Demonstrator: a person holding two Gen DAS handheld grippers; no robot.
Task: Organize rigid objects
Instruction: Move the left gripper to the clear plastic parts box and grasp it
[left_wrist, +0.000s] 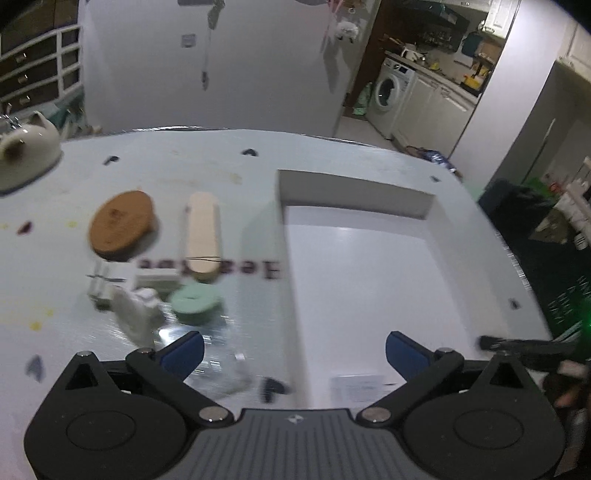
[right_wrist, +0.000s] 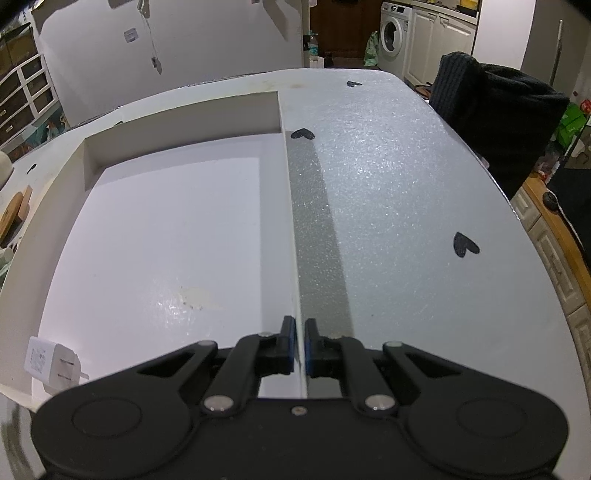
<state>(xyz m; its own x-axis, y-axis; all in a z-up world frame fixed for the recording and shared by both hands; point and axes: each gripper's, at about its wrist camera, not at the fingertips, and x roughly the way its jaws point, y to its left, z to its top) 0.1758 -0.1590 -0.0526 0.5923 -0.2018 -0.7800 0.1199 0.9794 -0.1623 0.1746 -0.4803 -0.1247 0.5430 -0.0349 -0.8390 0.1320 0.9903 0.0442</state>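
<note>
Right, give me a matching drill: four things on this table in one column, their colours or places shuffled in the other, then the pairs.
Things:
1. round coaster
2. ring
3. plug adapter
4. long oval board

Descriptions:
A. pale wood, lying beside the brown disc
B. white, inside the tray at its near corner
C. brown, on the table left of the tray
D. green, with a hole through it

Pairs: 1-C, 2-D, 3-B, 4-A

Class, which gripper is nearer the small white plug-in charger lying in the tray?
Left. The left gripper hovers open just over the charger; the right gripper clamps the tray's opposite wall.
</note>
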